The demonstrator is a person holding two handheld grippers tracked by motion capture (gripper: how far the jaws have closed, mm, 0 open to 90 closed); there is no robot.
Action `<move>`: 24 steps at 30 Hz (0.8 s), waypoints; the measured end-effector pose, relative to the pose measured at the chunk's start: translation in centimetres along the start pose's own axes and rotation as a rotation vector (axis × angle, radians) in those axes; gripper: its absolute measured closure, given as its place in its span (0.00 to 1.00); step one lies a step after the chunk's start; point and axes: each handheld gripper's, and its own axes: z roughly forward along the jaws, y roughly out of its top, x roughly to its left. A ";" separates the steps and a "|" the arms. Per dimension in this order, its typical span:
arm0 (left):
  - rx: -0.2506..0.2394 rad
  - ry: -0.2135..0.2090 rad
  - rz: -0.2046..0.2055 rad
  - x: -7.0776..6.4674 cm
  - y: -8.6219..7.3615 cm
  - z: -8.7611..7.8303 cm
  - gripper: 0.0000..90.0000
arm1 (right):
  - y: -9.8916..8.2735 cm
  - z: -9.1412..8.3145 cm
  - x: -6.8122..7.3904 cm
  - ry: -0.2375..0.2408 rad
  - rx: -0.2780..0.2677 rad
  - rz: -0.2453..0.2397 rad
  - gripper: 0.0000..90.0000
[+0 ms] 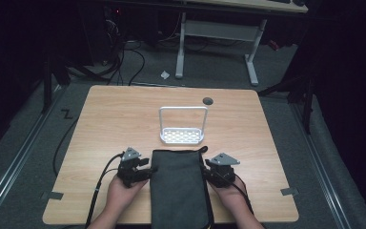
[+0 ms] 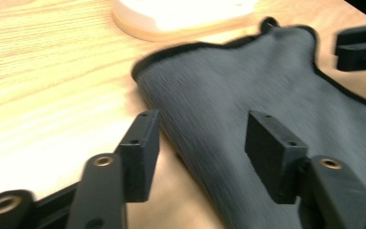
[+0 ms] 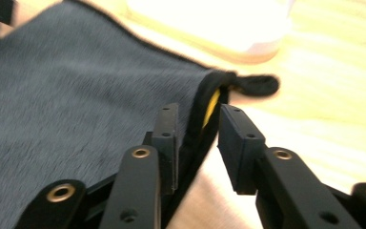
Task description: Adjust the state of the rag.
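Dark grey towel (image 1: pixel 178 188) lies flat on the desk (image 1: pixel 105 124), long axis running from the person's edge toward the white rack (image 1: pixel 183 125). Left tongs (image 1: pixel 145 171) gape at its left edge, jaws off the cloth. Right tongs (image 3: pixel 198 129) straddle the right hem near the far corner, jaws parted, not pinching. Right is nearer.

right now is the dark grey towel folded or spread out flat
Folded. The dark grey towel lies as a narrow long strip on the table, and the right gripper view shows doubled layers at its edge, with a yellow tag between them.
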 end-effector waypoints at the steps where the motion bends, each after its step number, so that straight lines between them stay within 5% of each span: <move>1: 0.000 0.013 -0.001 0.2 0.4 0.4 0.49 | 0.2 0.0 -0.2 -0.007 -0.012 0.006 0.80; 7: 0.019 0.035 -0.057 1.4 1.2 2.3 0.48 | 3.3 1.7 -1.1 -0.014 -0.028 0.036 0.81; 9: 0.018 0.031 -0.072 1.4 1.2 2.6 0.49 | 3.9 3.1 -1.0 -0.007 0.012 0.040 0.76; 14: 0.021 0.033 -0.072 1.1 1.1 2.6 0.50 | 2.8 5.3 -1.0 -0.019 0.109 0.050 0.58; 24: 0.006 0.016 -0.078 0.6 0.6 2.6 0.59 | 2.2 5.7 -1.8 0.007 0.087 0.096 0.52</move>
